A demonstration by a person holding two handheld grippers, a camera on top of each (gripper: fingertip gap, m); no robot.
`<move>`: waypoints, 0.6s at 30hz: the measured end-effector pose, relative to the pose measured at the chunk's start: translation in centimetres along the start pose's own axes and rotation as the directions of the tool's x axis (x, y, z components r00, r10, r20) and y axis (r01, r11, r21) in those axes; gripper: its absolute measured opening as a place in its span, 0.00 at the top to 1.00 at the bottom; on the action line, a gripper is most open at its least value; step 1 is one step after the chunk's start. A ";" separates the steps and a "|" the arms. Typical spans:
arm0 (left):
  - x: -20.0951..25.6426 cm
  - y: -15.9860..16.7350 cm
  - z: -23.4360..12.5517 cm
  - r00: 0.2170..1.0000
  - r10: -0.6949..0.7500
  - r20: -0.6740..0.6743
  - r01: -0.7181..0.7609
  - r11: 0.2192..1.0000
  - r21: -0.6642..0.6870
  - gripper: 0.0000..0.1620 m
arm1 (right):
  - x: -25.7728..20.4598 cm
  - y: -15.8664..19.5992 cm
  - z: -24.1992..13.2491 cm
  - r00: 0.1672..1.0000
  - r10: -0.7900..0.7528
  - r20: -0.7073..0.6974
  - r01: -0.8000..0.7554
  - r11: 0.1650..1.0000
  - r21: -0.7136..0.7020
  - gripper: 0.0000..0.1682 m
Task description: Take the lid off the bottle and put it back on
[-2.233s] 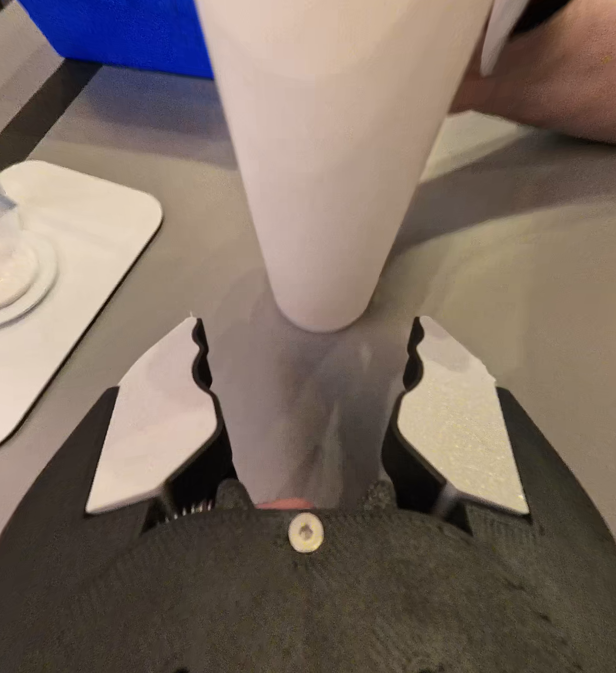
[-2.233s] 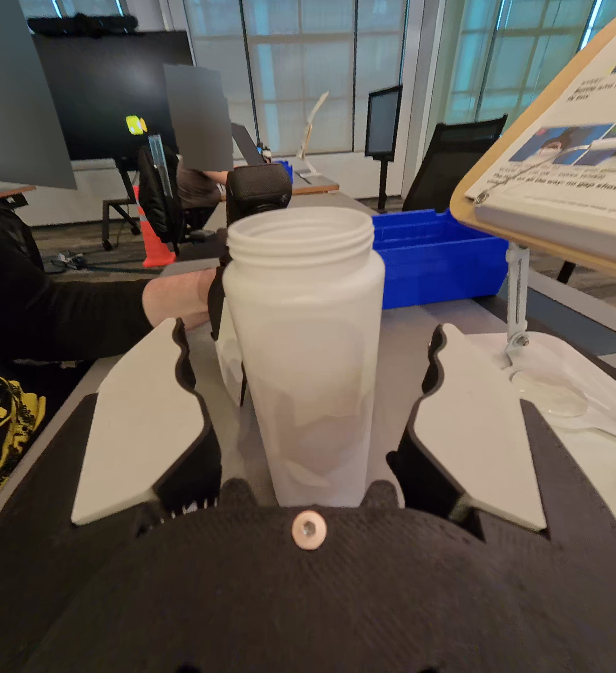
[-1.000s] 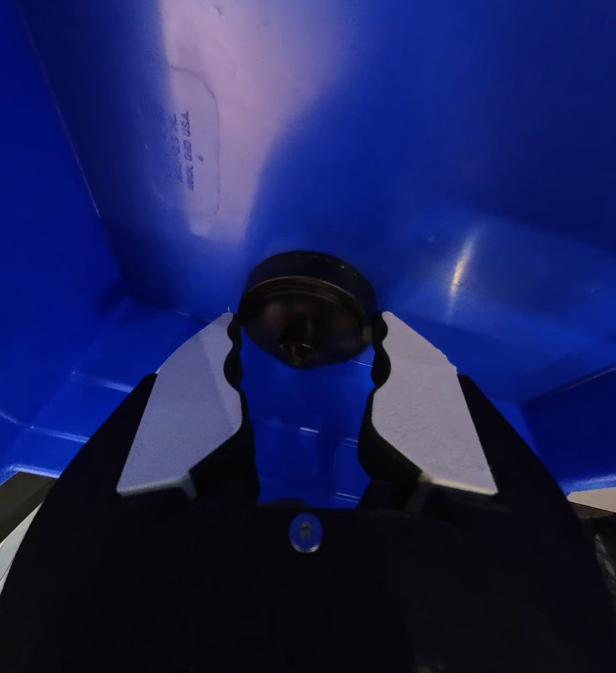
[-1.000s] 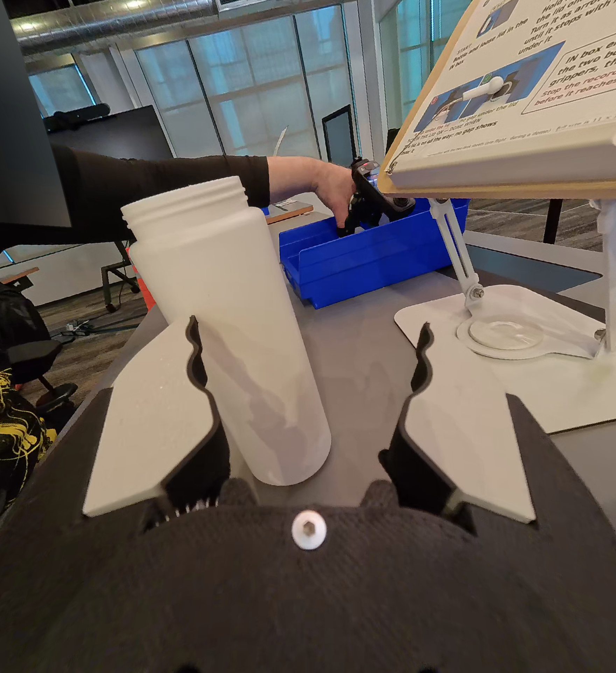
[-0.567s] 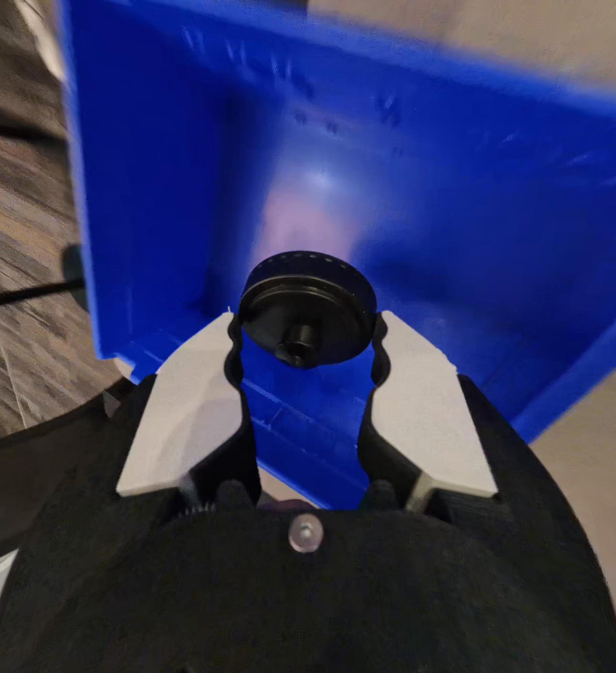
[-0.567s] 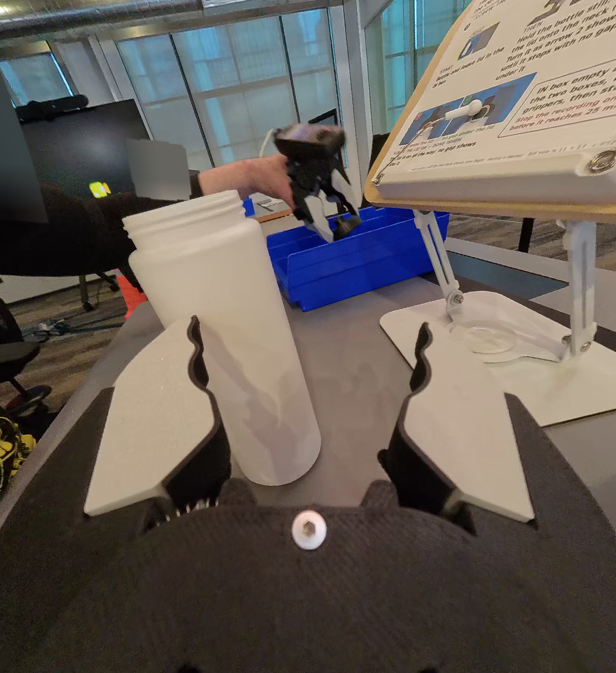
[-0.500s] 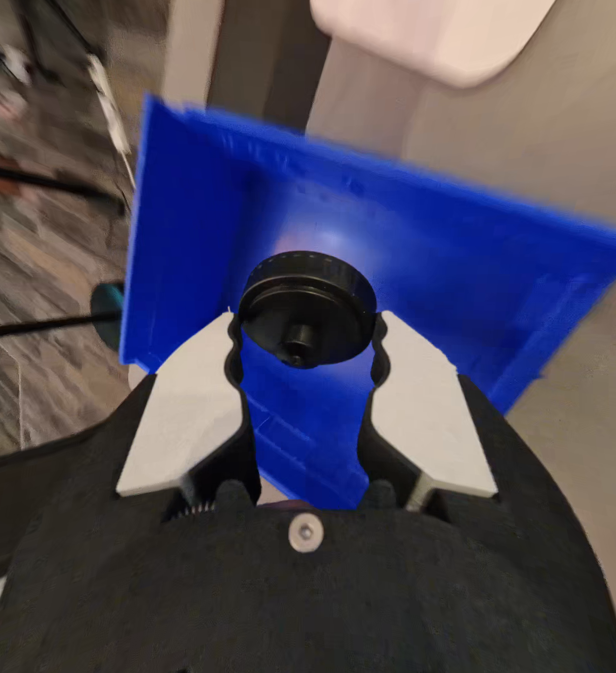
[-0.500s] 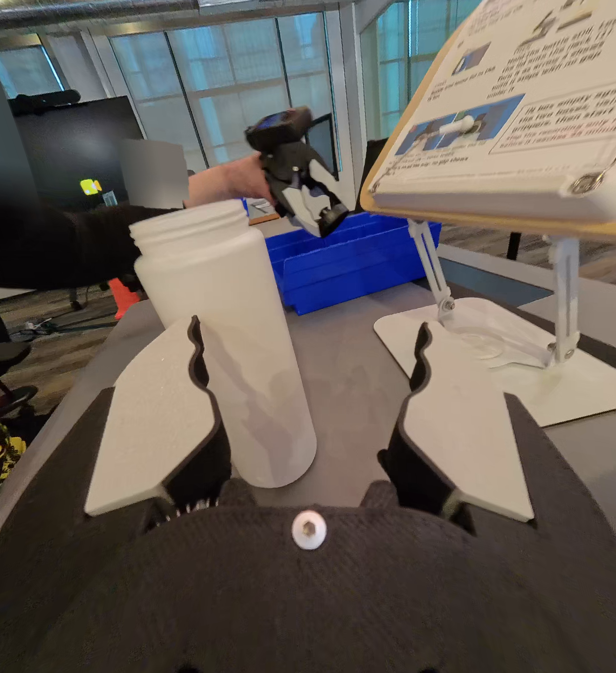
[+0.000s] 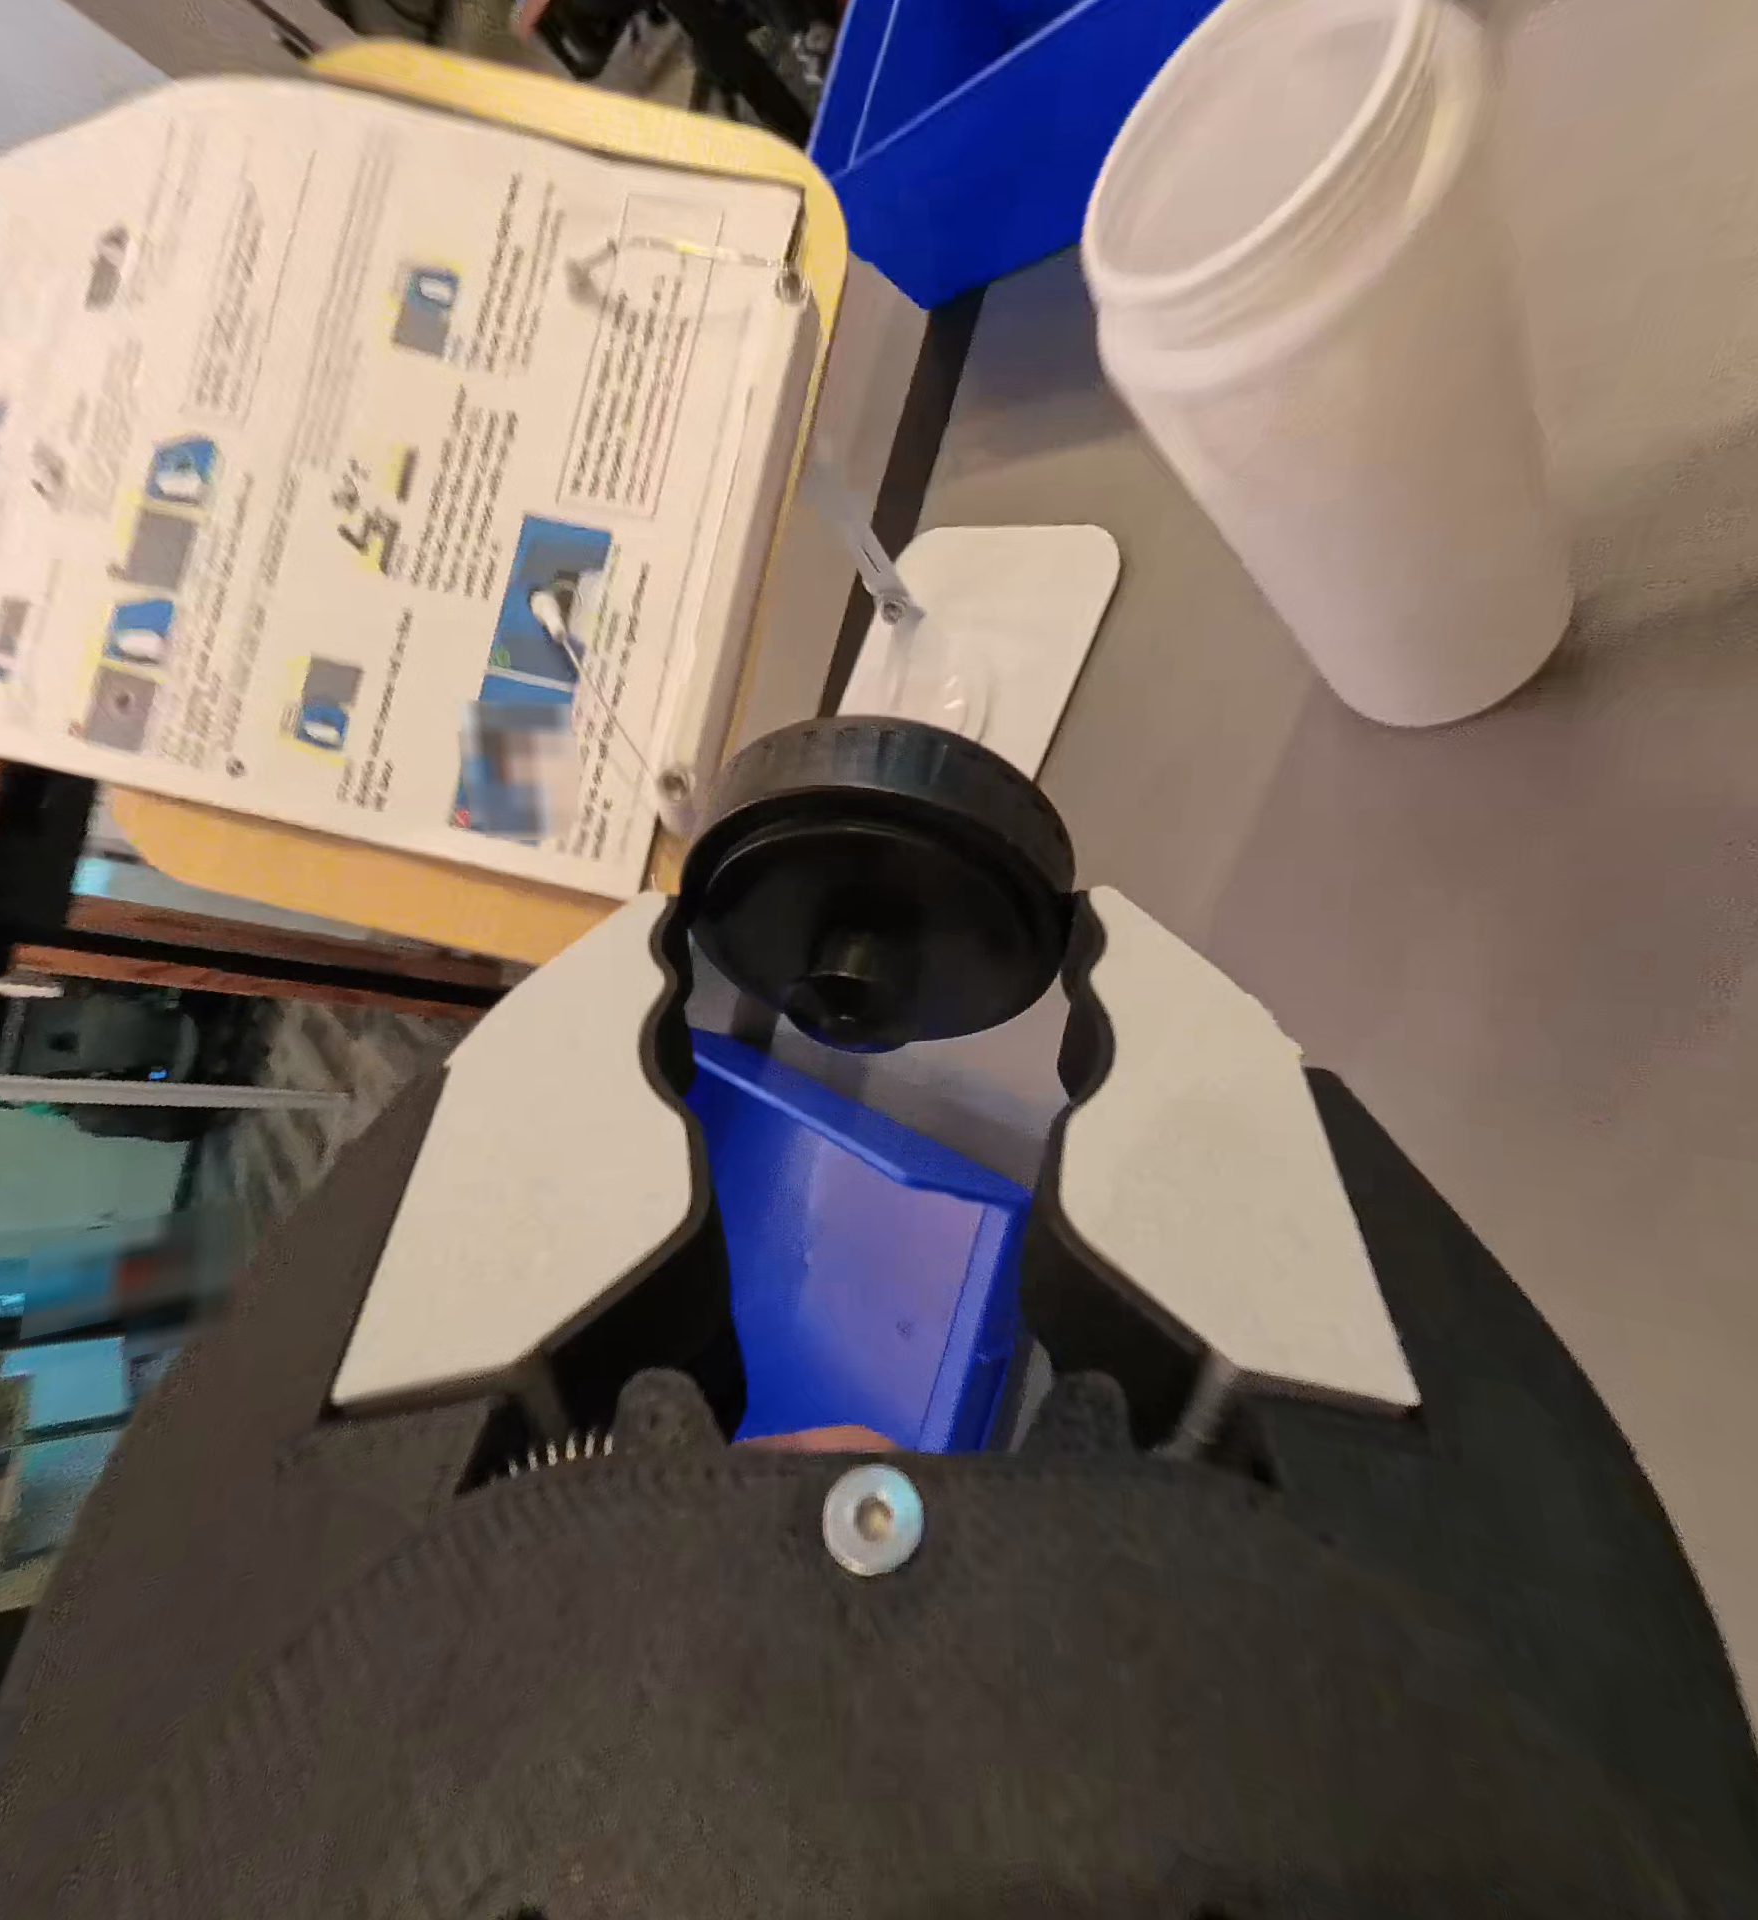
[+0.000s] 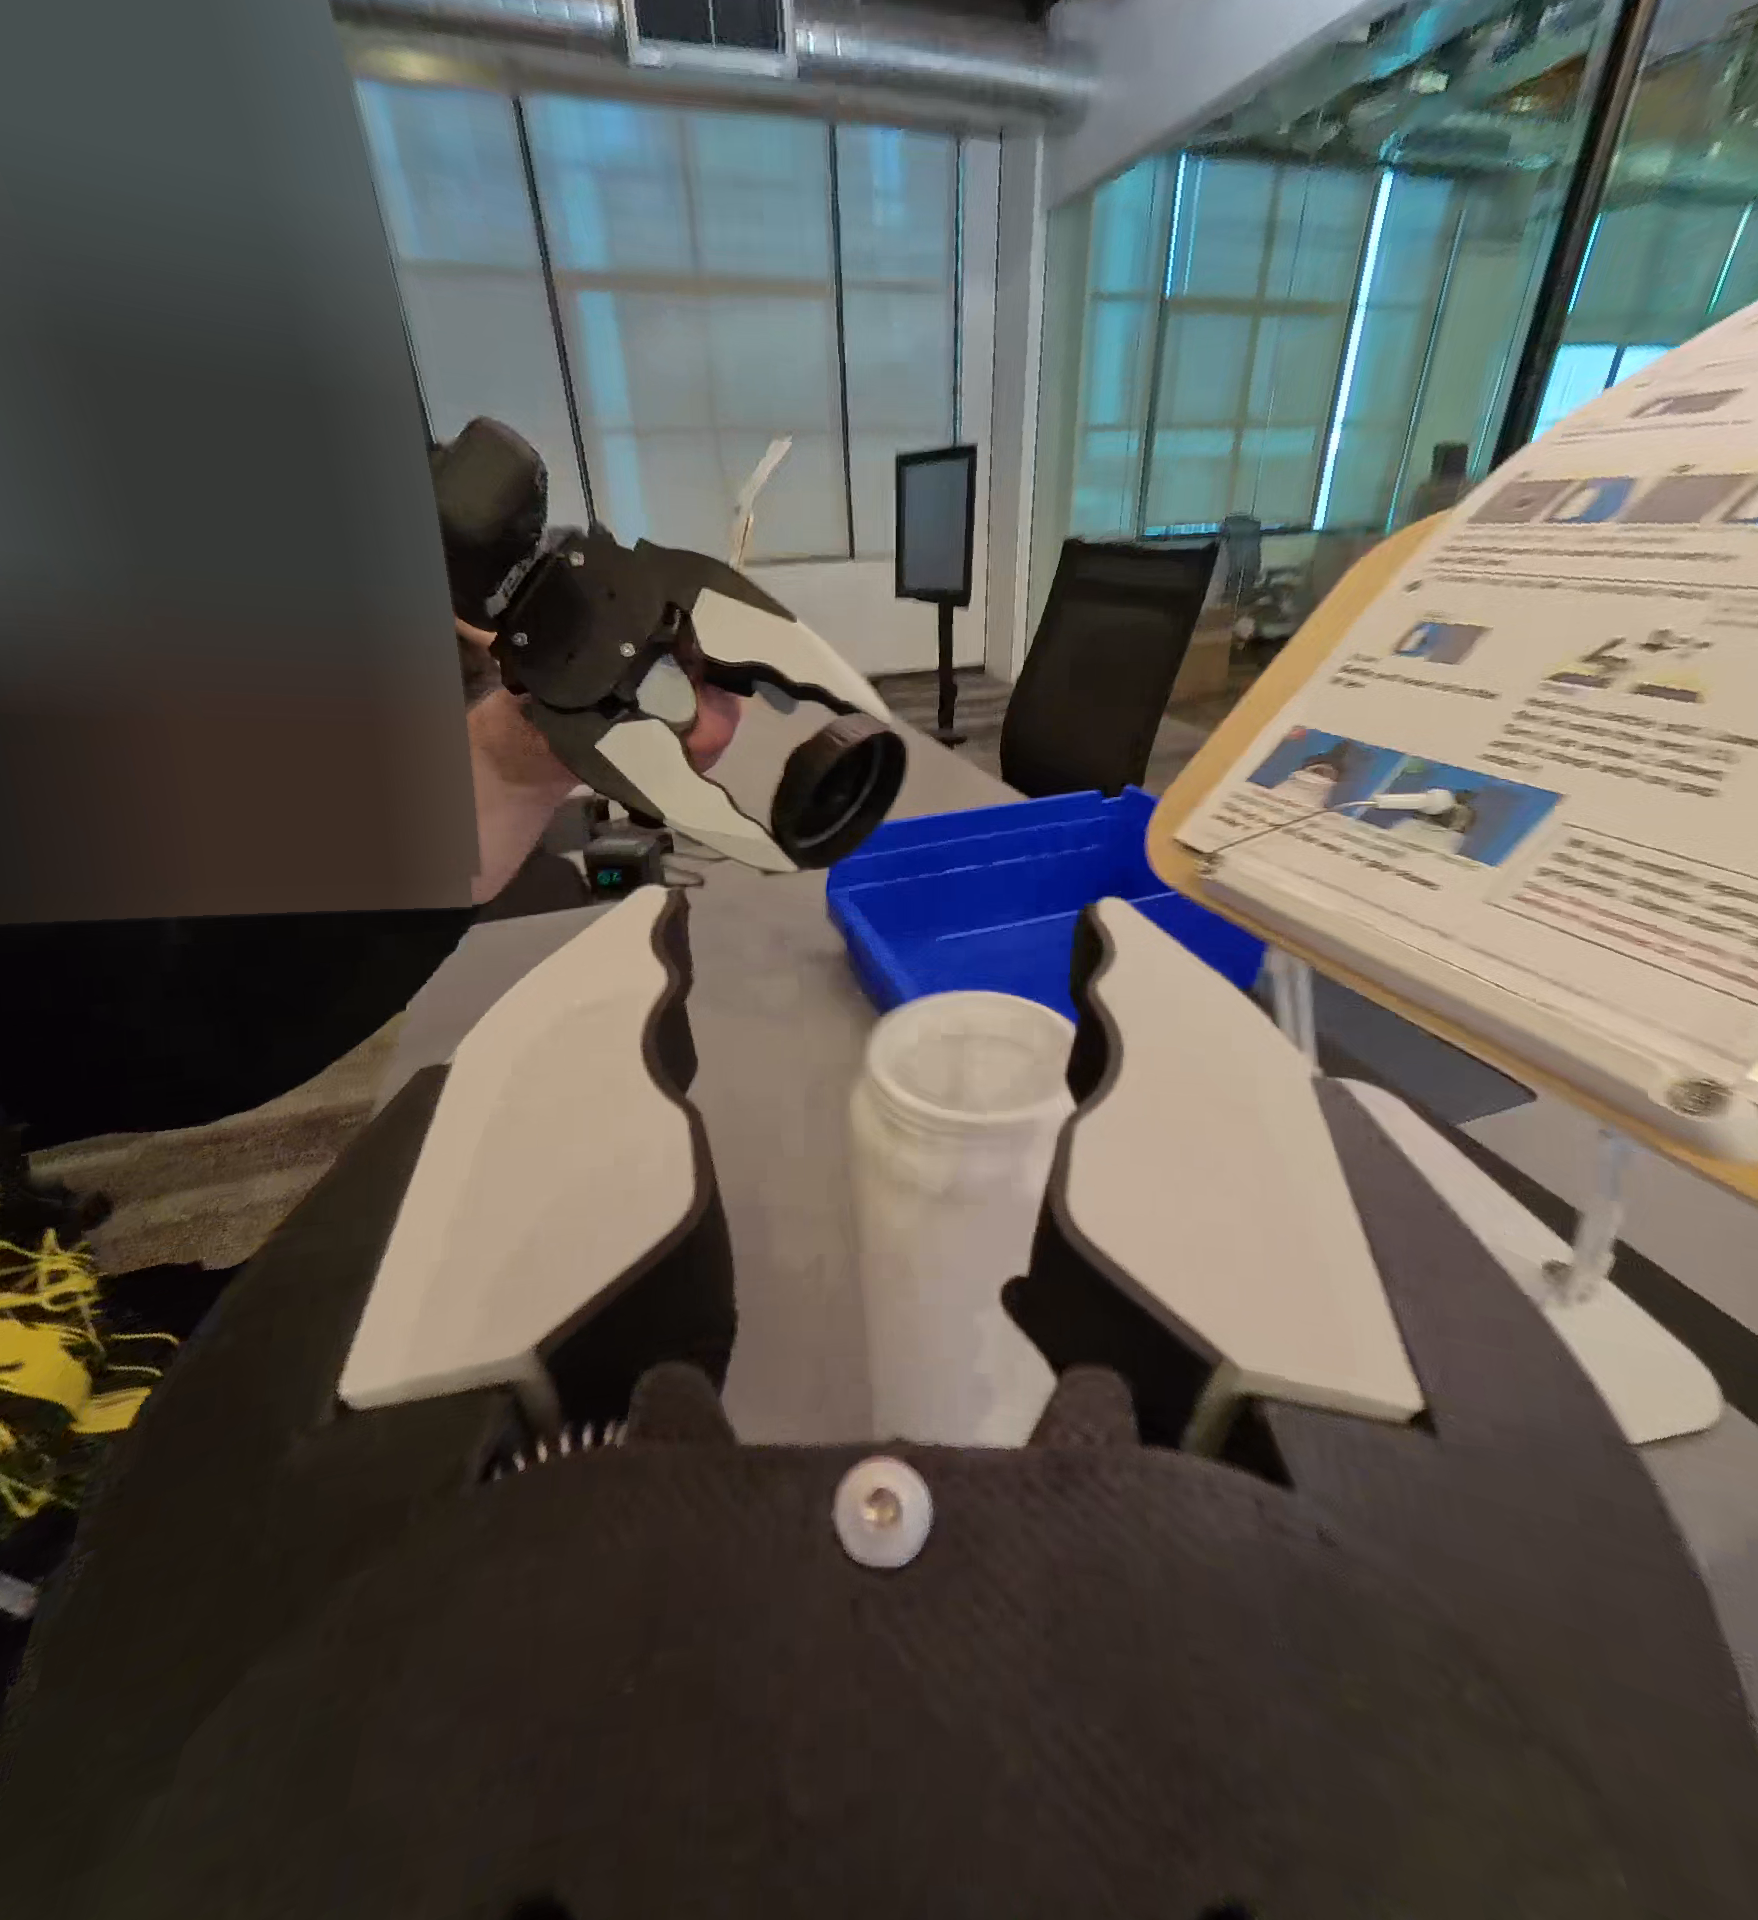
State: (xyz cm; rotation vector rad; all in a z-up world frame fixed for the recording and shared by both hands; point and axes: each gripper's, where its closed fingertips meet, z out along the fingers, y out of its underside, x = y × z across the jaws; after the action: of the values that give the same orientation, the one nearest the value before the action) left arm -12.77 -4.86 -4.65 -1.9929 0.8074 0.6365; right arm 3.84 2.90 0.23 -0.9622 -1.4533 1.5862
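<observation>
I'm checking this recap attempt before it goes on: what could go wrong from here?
The lid is pinched only at the tips of the left gripper, so it could slip or go on crooked. The bottle stands free between the open fingers of the right gripper; pressing the lid down might tip it.

Left wrist view: looking steeply down and rolled sideways from above the white bottle [image 9: 1353, 416], bottle at upper right, well off. Right wrist view: looking level and forward from just behind the bottle [image 10: 948, 1195], close, room windows beyond. Shared: the bottle, grey tabletop [image 9: 1477, 987], blue bin [image 10: 989, 904] behind the bottle, tilted instruction board [image 10: 1540, 790] beside it.
</observation>
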 end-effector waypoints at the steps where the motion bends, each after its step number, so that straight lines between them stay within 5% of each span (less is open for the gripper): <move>1: 0.5 -1.2 0.1 1.000 0.025 0.018 -0.025 1.000 -0.008 0.57 | -1.1 -0.1 0.9 1.000 0.004 0.000 -0.004 0.999 -0.035 0.59; 8: 3.3 -8.6 1.0 0.979 0.148 0.140 -0.150 0.989 0.001 0.57 | -3.9 2.1 5.6 0.996 0.080 -0.034 -0.085 0.975 -0.205 0.61; 11: 4.4 -10.7 1.4 0.969 0.181 0.165 -0.186 0.983 0.012 0.58 | -3.7 2.4 6.2 0.994 0.103 -0.046 -0.110 0.971 -0.211 0.66; 14: 5.3 -11.7 1.8 0.957 0.233 0.173 -0.237 0.971 0.005 0.58 | -3.5 2.7 6.0 0.995 0.096 -0.038 -0.102 0.969 -0.226 0.85; 18: 5.0 -12.6 1.7 0.951 0.221 0.214 -0.234 0.972 0.033 0.58 | -3.3 2.2 5.3 0.993 0.116 -0.009 -0.115 0.974 -0.196 0.88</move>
State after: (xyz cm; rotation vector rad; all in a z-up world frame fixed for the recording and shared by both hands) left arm -0.35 0.33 -2.28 -1.7587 0.9226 0.9293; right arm 0.30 -2.45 -1.51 -1.1777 -1.6038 1.5463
